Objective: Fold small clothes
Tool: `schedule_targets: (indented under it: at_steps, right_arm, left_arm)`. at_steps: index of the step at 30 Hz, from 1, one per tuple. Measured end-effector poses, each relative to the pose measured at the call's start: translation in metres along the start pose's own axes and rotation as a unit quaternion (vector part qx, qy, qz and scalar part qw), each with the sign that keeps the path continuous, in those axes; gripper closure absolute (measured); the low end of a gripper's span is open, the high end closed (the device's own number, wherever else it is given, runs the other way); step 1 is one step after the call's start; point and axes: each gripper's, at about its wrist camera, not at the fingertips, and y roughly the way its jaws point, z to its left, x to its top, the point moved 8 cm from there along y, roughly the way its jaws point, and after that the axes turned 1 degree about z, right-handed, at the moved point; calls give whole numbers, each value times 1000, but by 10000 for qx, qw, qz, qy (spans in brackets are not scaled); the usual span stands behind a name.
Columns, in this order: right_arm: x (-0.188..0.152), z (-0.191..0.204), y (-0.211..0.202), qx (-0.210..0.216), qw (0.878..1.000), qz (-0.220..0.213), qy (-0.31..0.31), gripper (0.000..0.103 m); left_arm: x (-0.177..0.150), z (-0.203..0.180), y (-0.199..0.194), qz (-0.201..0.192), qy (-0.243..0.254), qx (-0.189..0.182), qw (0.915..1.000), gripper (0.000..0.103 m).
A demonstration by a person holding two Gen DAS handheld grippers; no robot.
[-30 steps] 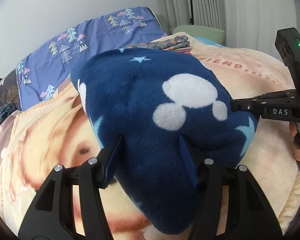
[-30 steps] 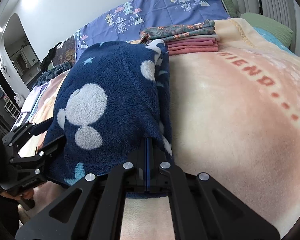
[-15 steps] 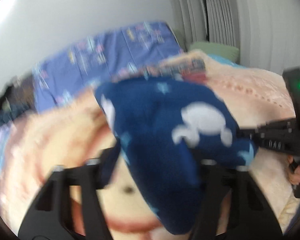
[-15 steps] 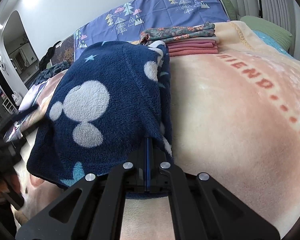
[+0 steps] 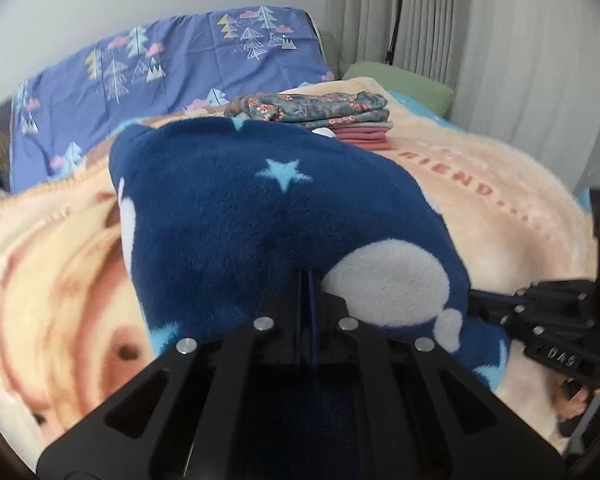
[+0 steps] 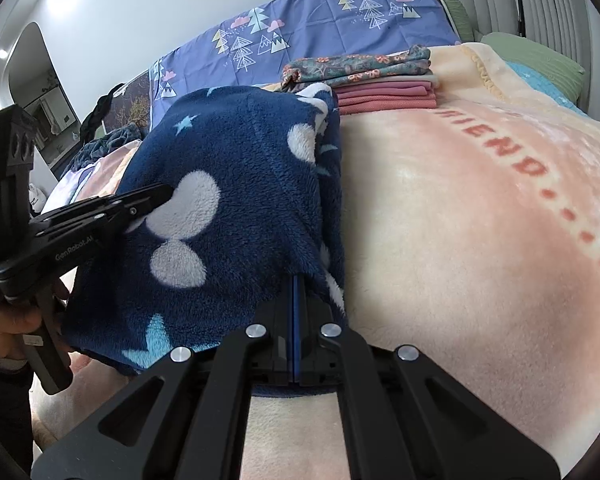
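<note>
A navy fleece garment with white blobs and pale blue stars lies humped on the peach blanket. My left gripper has its jaws closing to a pinch on the fleece beside a white blob. The right wrist view shows that left gripper biting into the garment from the left. My right gripper is shut on the garment's near right edge. In the left wrist view the right gripper pokes into the garment's right side.
A stack of folded clothes, floral on top and pink below, sits just behind the garment. A purple tree-print pillow and a green pillow lie further back. Curtains hang on the right. A hand holds the left gripper's handle.
My left gripper stood open astride the garment's near fold, then shifted and shut on the fleece. The right gripper has kept its grip and place.
</note>
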Motion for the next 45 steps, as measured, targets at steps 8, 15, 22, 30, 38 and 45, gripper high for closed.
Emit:
schedule_targets:
  at_steps: [8,15,22,30,38,45]
  right_arm:
    - [2,-2,1,-34,10000,-14,-10,103]
    - [5,0,-4,-27,10000,55,-16,103]
    - [85,25,-47,208,9969,-706,-263,100]
    - [93,12,90,-378,9950,561,-728,100]
    - [91,6,92,-449,9954,386,-759,100]
    - [90,7,90,-419,9953,294,-817,98]
  left_arm:
    - [0,1,1,-32,70,325,9994,97]
    - [-1,-1,4,132,354,348,9987,97]
    - [0,-3,7,202,410,350,9983,99]
    - [-5,-1,13,186,366,53,9991,99]
    - [10,7,0,120,0,-453,9989,99]
    - [86,59,-8,-421,-279,-269,9984,99]
